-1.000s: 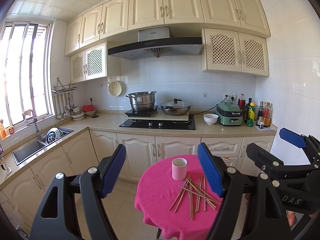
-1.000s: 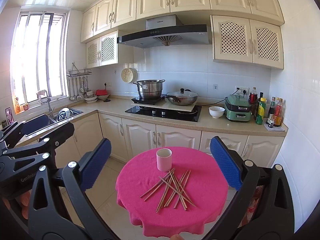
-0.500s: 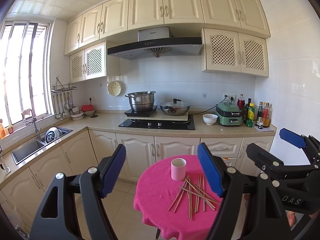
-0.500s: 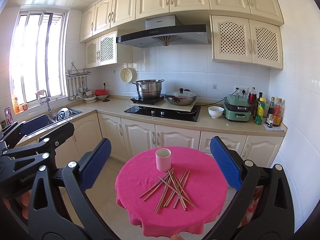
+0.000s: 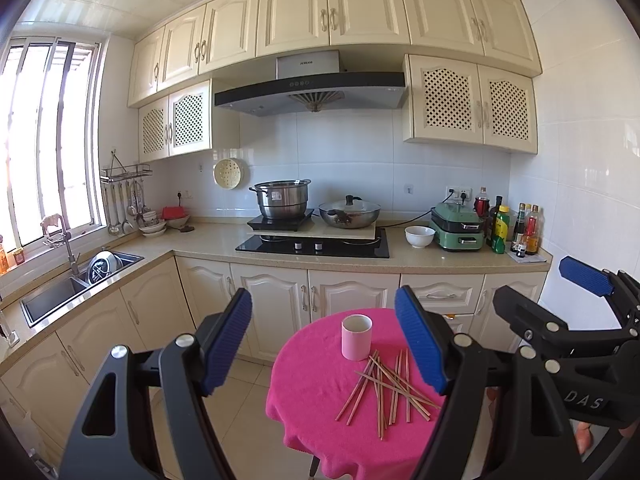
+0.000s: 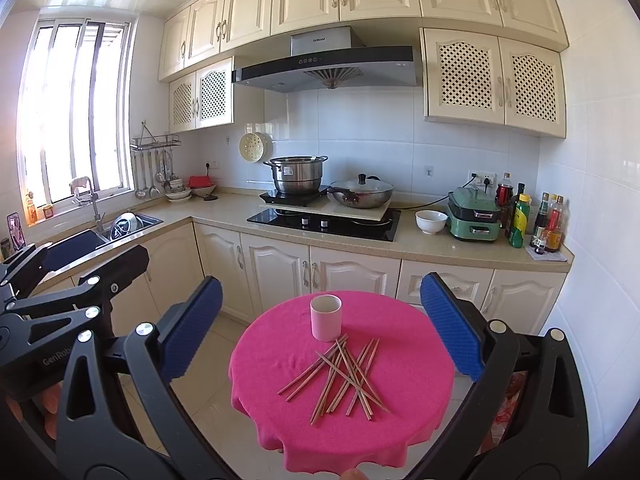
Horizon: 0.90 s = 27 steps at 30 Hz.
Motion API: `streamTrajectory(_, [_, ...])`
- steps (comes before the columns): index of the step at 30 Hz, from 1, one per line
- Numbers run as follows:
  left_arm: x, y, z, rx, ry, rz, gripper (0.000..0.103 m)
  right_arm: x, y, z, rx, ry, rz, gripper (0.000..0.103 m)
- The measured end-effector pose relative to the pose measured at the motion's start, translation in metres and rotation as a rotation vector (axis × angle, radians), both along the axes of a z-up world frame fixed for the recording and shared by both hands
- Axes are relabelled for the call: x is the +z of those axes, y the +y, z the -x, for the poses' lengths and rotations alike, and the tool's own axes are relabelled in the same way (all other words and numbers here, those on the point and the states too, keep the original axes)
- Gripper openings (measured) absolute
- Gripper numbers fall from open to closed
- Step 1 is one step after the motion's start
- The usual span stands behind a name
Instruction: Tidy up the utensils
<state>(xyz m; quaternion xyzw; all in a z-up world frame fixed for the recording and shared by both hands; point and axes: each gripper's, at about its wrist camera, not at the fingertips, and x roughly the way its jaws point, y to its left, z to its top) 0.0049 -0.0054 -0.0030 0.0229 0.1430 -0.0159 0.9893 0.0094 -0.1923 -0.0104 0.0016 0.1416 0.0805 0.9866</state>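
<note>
Several wooden chopsticks lie crossed in a loose pile on a small round table under a pink cloth. A pink cup stands upright just behind the pile. In the left wrist view the same chopsticks and cup sit on the cloth. My left gripper is open, held well short of the table with nothing between its blue pads. My right gripper is open too, likewise back from the table and holding nothing. Each gripper shows at the edge of the other's view.
Behind the table runs an L-shaped kitchen counter with cream cabinets, a hob with a steel pot and a lidded wok, a white bowl, a green appliance, bottles at the right, and a sink at the left. Tiled floor surrounds the table.
Both views have shifted only slightly; the table and counter have drifted a touch leftward in frame. The chopsticks and cup have not moved, and both grippers stay open.
</note>
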Motion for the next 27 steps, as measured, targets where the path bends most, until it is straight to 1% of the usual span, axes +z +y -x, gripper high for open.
streamTrajectory(15, [-0.005, 0.013, -0.013, -0.001, 0.011, -0.002, 0.073, -0.005, 0.016, -0.014, -0.002, 0.017, -0.003, 0.097])
streamTrajectory(27, [-0.015, 0.028, -0.036, -0.004, 0.027, -0.002, 0.073, -0.016, 0.031, -0.031, 0.002, 0.033, -0.012, 0.097])
